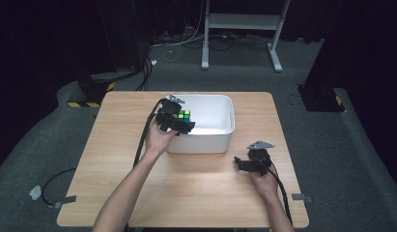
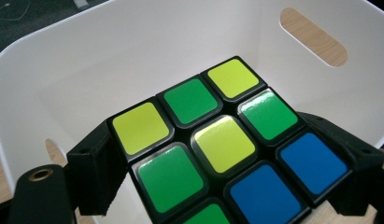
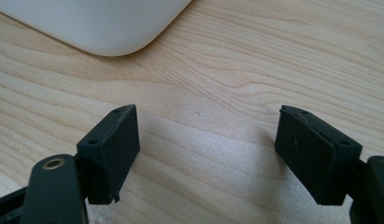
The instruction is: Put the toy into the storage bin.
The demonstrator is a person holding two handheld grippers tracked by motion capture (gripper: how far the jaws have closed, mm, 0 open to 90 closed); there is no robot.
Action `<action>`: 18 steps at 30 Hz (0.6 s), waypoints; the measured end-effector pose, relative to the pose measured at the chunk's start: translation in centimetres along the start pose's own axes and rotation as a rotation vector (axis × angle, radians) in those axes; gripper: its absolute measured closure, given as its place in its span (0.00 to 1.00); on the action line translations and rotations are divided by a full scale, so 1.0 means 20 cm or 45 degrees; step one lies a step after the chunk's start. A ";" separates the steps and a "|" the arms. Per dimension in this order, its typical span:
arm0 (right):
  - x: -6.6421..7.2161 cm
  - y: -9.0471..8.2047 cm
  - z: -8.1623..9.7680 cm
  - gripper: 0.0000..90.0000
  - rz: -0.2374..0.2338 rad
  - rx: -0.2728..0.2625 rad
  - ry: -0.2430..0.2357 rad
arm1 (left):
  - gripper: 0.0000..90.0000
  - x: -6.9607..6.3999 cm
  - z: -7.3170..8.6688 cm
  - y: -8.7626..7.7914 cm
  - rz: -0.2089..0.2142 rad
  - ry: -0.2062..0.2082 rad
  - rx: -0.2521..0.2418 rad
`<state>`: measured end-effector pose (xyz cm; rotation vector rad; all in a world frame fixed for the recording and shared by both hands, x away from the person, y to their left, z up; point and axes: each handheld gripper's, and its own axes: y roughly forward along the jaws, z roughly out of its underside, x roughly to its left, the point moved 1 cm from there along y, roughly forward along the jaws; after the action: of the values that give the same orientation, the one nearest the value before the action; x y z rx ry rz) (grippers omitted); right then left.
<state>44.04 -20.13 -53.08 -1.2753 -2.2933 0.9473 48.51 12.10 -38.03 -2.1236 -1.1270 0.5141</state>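
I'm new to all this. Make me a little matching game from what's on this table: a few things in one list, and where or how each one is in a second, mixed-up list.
Things:
1. puzzle cube
2. white bin
3. left claw
4. right claw

Place or state:
A. open with nothing between its jaws, above bare wood in front of the bin
B. stands on the wooden table, toward its far side
C. shut on a thing, over the bin's left part
D. held between two black jaws, green, yellow and blue squares showing

Pairs: 1-D, 2-B, 3-C, 4-A
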 end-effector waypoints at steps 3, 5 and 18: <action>0.00 0.00 0.00 0.24 0.000 0.000 0.002 | 0.17 0.01 0.01 -0.01 -0.006 -0.003 0.003; 0.00 0.00 0.00 0.24 0.000 0.000 0.002 | 0.17 0.01 0.01 -0.01 -0.005 -0.008 0.000; 0.00 0.00 0.00 0.24 0.000 0.000 0.002 | 0.17 0.02 0.04 -0.02 -0.011 -0.014 0.010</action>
<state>44.03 -20.13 -53.08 -1.2755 -2.2917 0.9461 47.98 12.87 -38.29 -2.1107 -1.1383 0.5256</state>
